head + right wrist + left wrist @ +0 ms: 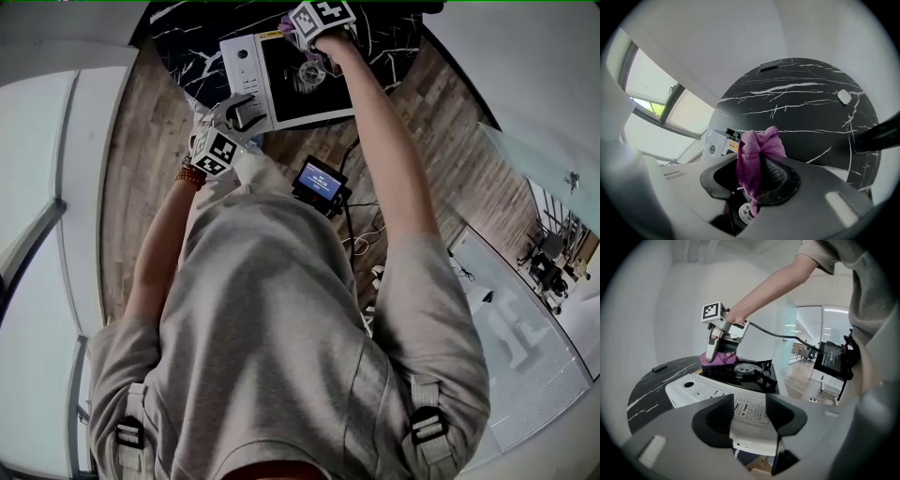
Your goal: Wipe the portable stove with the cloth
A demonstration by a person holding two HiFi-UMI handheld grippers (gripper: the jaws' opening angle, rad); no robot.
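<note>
My right hand-held gripper (pixel 754 183) pinched the cloth (pixel 753 149) at the stove (pixel 246 73)'s far corner on the table (pixel 801 108); left hand-held gripper (pixel 749 420) clamped its near edge; I reckoned the cloth could snag the burner grate (pixel 749 368) and pull loose.

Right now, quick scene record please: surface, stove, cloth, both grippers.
surface: round black marble table
stove: portable stove, white control panel, black top, burner in the middle
cloth: purple cloth, bunched, at the far corner of the black top, beside the burner
right gripper: jaws shut on the cloth, pointing steeply down at the stove
left gripper: jaws closed on the stove's white near edge, apparently bracing it
</note>
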